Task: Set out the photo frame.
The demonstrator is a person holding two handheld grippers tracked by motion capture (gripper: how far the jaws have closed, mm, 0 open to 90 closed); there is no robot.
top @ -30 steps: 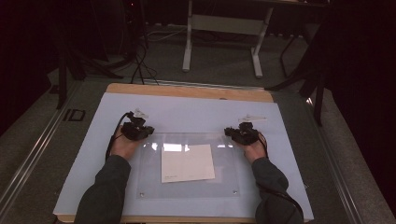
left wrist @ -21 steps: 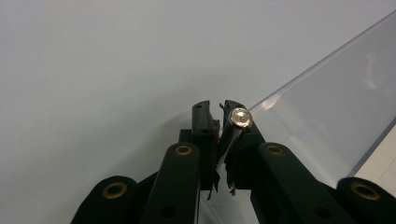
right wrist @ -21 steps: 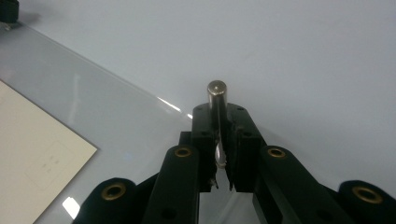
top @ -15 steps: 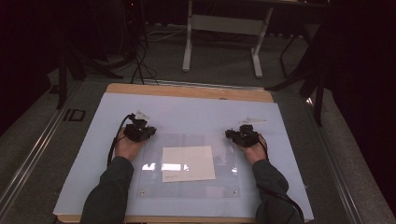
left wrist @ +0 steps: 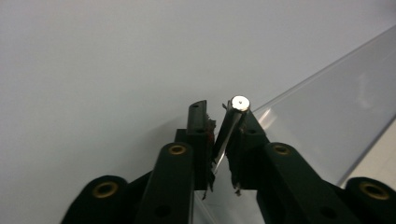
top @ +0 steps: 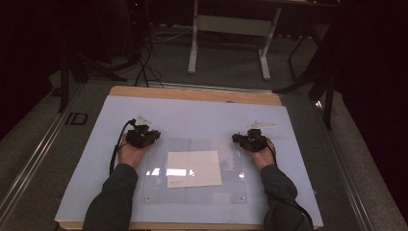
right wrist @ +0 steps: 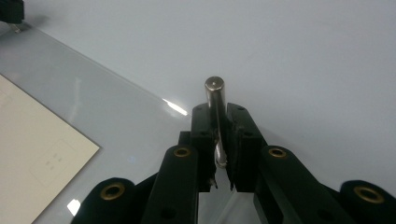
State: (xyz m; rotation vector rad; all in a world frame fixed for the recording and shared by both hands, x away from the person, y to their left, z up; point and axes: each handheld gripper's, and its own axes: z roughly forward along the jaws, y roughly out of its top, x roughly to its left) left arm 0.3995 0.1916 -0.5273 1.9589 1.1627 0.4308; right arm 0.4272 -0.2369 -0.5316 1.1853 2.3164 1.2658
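Your left gripper [left wrist: 223,116] has a small metal pin [left wrist: 229,128] between its fingers [left wrist: 198,126], but those fingers have just been opening: a gap shows on one side and the pin leans against the other finger. It could slip out and roll off across the counter [top: 202,113]. Either finish setting it down or clench again before you move.

Your right gripper [right wrist: 218,122] is clenched on a second pin [right wrist: 215,109], fingers tight on both sides. The grip sits low on the shaft, so a bump against the clear acrylic sheet [top: 192,144] could lever it loose.

Each pin's long axis runs along its fingers, flat round end pointing out past the tips. The left pin tilts slightly across the gap; the right one stands straight. The sheet's edge lies just beyond both sets of fingertips, with the paper [top: 194,168] under it between your hands.
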